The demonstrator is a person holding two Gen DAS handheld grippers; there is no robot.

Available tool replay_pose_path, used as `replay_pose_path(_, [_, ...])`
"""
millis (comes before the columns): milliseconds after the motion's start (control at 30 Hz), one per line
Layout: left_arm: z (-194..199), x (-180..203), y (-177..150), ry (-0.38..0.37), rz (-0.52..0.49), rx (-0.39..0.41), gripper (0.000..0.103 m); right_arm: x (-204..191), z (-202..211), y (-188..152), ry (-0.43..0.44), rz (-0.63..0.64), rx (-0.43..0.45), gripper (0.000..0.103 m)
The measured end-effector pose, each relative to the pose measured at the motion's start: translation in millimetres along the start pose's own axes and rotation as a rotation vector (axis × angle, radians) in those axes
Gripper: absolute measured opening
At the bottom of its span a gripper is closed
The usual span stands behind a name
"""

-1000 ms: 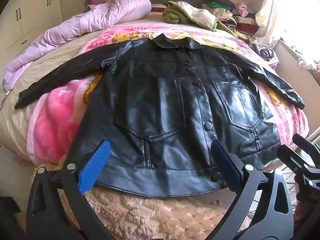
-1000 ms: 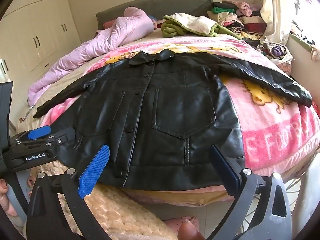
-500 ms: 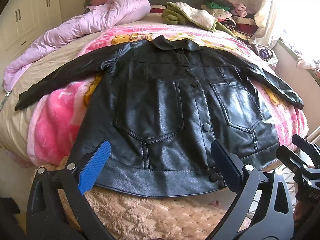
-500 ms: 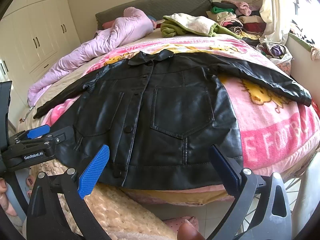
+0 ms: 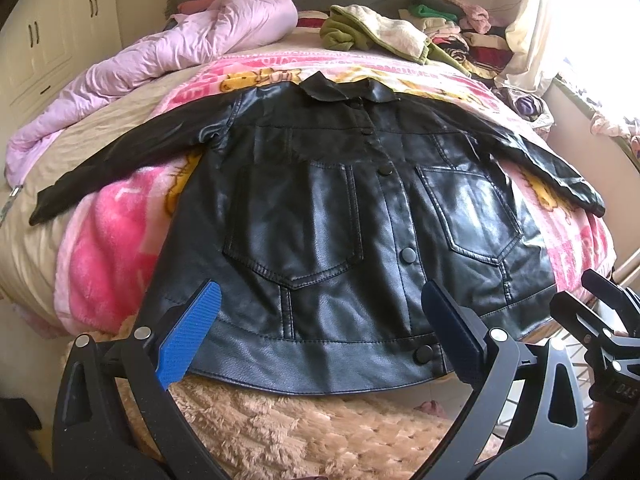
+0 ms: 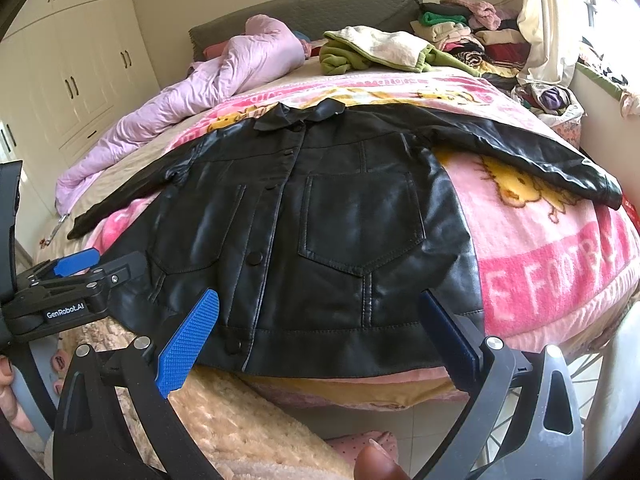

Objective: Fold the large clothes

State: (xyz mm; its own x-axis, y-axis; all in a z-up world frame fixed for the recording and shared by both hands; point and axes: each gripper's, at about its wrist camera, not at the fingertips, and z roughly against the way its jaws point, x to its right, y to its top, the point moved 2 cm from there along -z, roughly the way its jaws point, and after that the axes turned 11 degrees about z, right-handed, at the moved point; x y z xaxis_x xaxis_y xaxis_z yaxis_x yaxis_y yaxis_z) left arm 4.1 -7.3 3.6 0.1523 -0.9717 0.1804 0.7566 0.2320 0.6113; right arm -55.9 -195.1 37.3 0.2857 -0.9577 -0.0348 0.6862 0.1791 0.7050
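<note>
While both claws gape, glossy black leather jacket [image 5: 340,232] lies flat.

Left gripper [image 5: 320,340] and right gripper [image 6: 316,336] hover side by side, jaws wide apart.

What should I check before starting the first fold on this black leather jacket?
1. Black leather jacket lying flat, front up, buttoned: ok.
2. Both sleeves spread out to the sides, left sleeve and right sleeve: ok.
3. Left hand-held gripper open and empty, at the hem: ok.
4. Right hand-held gripper open and empty, at the hem: ok.
5. Hem overhanging the edge of the pink blanket: not ok, may slide.
6. Room behind the collar before the green garment: ok.
</note>
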Motion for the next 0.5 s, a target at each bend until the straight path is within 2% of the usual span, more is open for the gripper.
replay_pose_path(500, [2.2, 3.4, -0.7, -0.001, -0.006, 0.004, 0.094, 0.3, 2.2, -1.0, 0.001, 0.002, 0.002, 0.099])
